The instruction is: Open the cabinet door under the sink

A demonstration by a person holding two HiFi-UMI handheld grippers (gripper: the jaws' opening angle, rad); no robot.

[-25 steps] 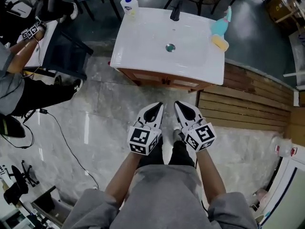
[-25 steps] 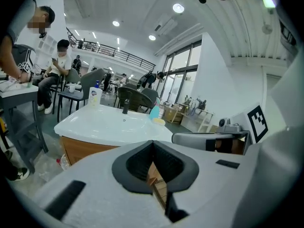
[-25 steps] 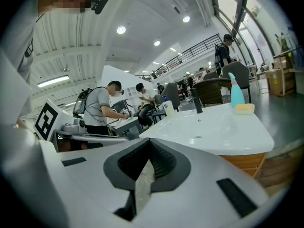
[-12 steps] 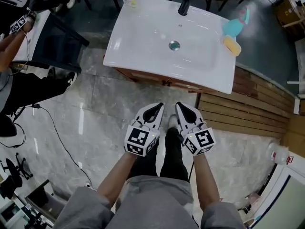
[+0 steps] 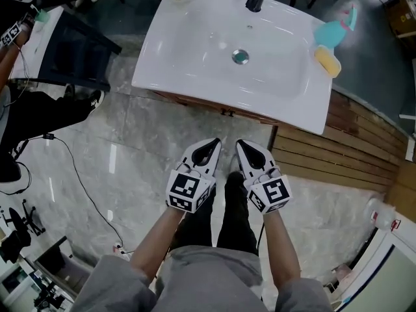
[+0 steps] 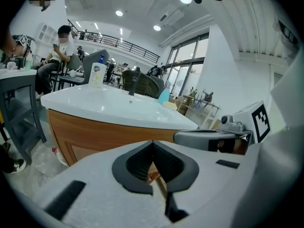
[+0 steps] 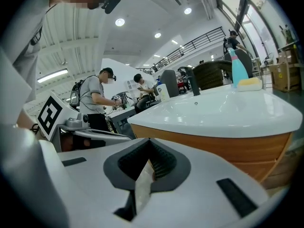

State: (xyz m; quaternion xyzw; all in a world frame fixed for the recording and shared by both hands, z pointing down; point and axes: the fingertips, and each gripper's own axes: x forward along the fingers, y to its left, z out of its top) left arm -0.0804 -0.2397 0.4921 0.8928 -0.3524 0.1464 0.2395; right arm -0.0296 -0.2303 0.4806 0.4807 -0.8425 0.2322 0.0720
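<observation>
Two units: I hold the left gripper (image 5: 209, 149) and right gripper (image 5: 246, 149) side by side, fingers closed on nothing, since no grasp is due yet. The door (image 6: 90, 139) stands shut ahead of the fingers, apart, under the sink (image 5: 156, 70); approach comes next, I judge.

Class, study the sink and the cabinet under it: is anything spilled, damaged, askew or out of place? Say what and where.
Nothing stands out. The sink sits squarely on the cabinet, whose front looks shut; the sponge and blue bottle rest tidily on its rim.
</observation>
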